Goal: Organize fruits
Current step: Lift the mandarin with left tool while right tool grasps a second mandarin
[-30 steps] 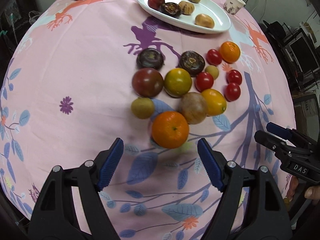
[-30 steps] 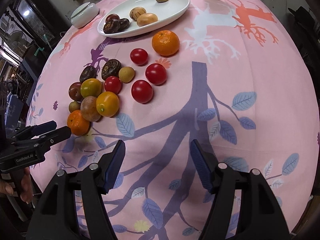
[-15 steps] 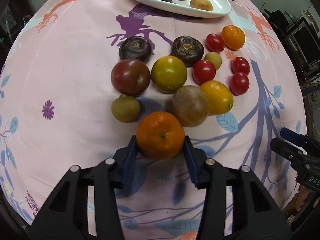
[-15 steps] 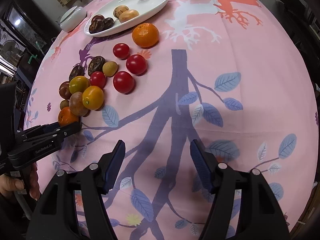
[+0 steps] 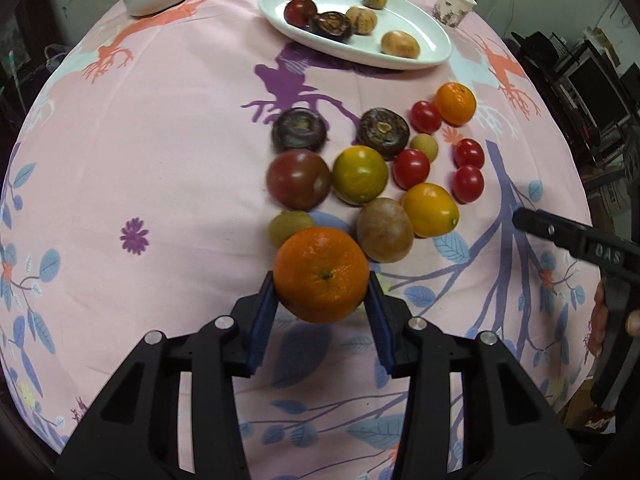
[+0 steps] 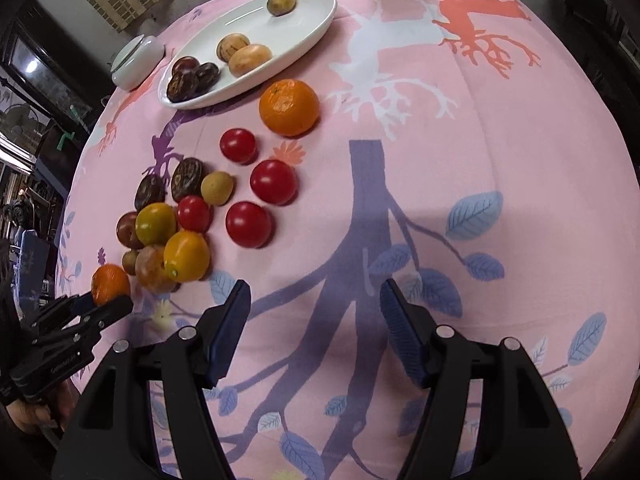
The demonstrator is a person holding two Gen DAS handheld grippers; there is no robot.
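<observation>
Left wrist view: the left gripper (image 5: pixel 321 304) has its blue fingers closing on an orange (image 5: pixel 321 274) at the near end of the fruit cluster on the pink-clothed surface (image 5: pixel 160 160). Right wrist view: the right gripper (image 6: pixel 316 320) hangs with fingers apart and empty, near the surface's front edge, the white plate (image 6: pixel 316 20) far behind.

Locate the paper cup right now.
In the left wrist view the paper cup stands top right on the tablecloth, just beyond the white plate.
</observation>
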